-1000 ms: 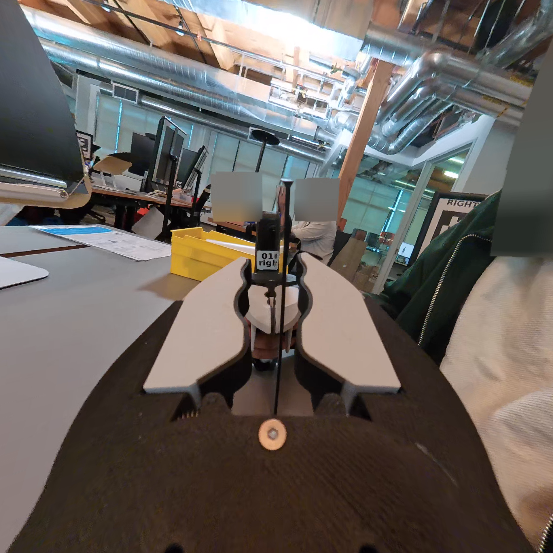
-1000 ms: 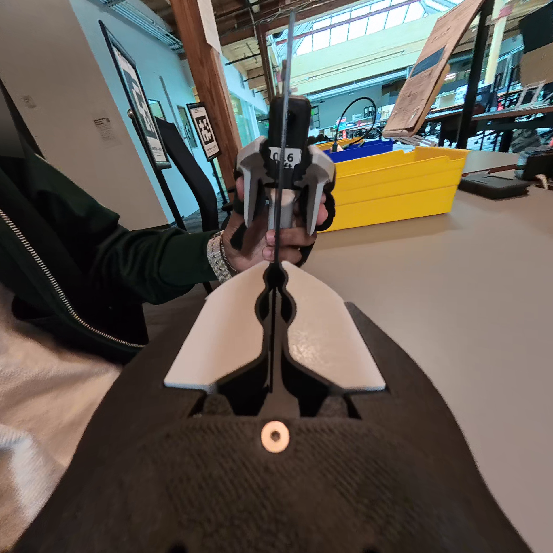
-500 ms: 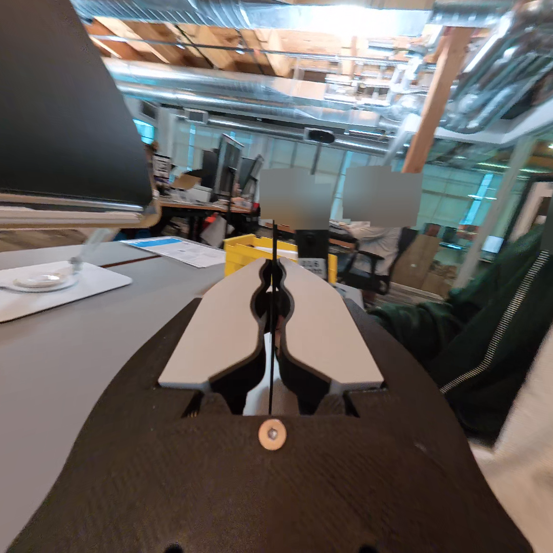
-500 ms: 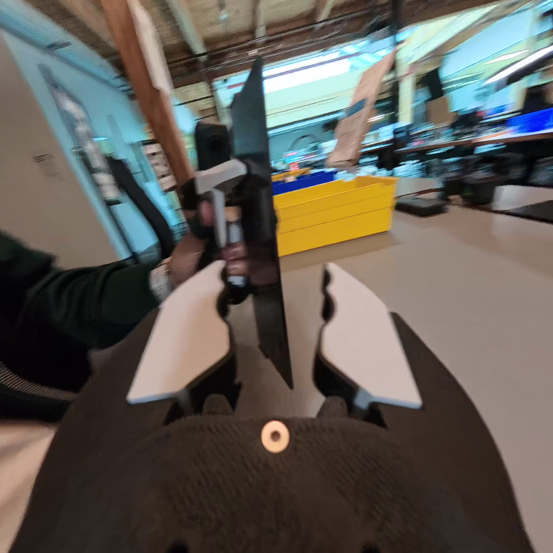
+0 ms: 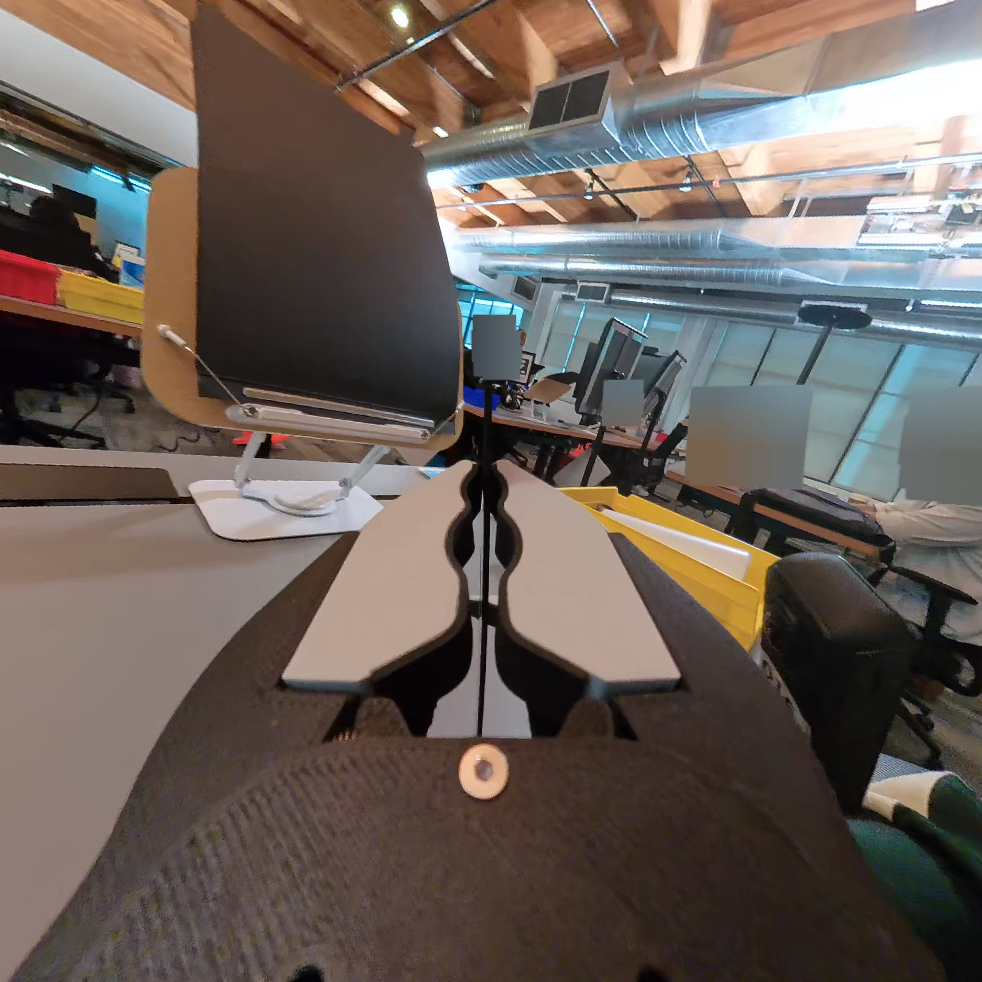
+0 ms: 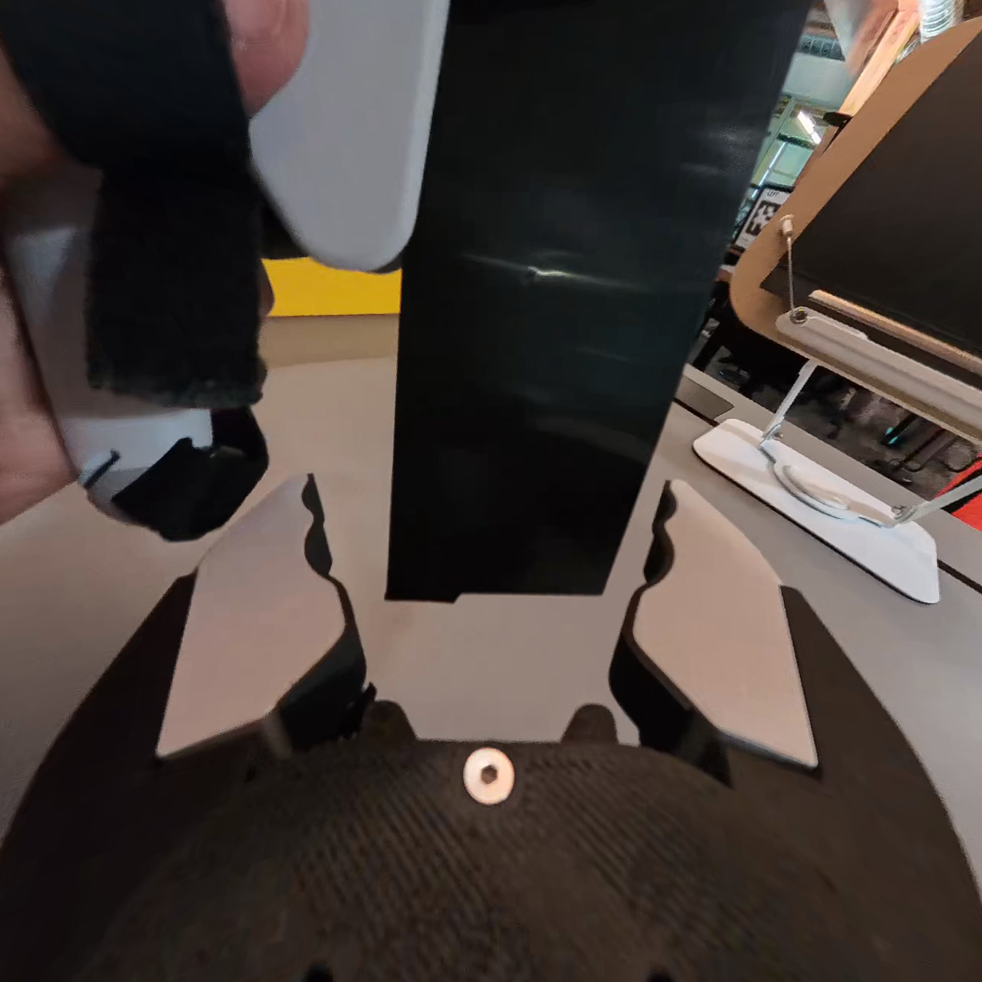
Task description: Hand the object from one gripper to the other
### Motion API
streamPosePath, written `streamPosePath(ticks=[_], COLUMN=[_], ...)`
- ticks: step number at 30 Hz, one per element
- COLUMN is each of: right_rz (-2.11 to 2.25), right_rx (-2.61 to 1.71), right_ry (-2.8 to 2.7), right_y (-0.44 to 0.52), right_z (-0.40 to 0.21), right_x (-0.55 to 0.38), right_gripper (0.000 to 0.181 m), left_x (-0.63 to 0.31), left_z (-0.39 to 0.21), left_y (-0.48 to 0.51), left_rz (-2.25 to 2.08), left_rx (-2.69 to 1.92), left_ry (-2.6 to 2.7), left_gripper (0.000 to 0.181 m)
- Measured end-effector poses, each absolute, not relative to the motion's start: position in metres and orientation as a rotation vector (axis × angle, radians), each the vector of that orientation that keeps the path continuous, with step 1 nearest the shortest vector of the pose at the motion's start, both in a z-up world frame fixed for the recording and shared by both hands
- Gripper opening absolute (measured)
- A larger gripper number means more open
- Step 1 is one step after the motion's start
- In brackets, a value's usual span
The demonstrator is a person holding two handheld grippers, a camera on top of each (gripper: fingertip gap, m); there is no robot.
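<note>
The left claw [image 5: 484, 478] is clamped on a thin black sheet [image 5: 482, 611], seen edge-on as a vertical line at frame centre, long axis upright. Only the right wrist view shows its broad dark face [image 6: 558, 319], hanging between the spread, empty fingers of the right claw [image 6: 489, 494], above the grey surface [image 6: 478, 664].
</note>
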State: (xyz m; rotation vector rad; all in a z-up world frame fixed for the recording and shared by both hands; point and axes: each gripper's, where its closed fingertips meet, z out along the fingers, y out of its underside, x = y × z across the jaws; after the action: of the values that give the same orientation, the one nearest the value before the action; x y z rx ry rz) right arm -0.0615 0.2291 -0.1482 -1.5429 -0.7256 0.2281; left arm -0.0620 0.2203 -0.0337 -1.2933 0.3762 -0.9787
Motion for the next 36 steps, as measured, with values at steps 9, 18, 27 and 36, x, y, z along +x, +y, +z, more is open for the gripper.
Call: streamPosePath(ticks=[9, 18, 27, 36], right_rz=[0.363, 0.476, 1.1, 1.182], right_rx=[-1.585, -1.529, -1.339, -1.341], right_ry=[-0.697, -0.711, -0.811, -1.066], right_y=[0.231, 0.233, 0.21, 0.174], right_z=[-0.146, -0.13, -0.098, -0.116], right_x=[-0.051, -0.045, -0.033, -0.061], right_gripper=[0.091, 0.091, 0.091, 0.091], left_x=[-0.041, -0.058, -0.052, -0.018], left_z=[-0.03, -0.012, -0.036, -0.059], left_y=[0.206, 0.21, 0.204, 0.173], left_rz=[-0.98, -1.088, -1.388, -1.336], left_rx=[-1.293, -1.181, -1.267, -1.325], left_ry=[0.47, 0.436, 0.776, 1.053], left_gripper=[0.002, 0.079, 0.127, 0.12])
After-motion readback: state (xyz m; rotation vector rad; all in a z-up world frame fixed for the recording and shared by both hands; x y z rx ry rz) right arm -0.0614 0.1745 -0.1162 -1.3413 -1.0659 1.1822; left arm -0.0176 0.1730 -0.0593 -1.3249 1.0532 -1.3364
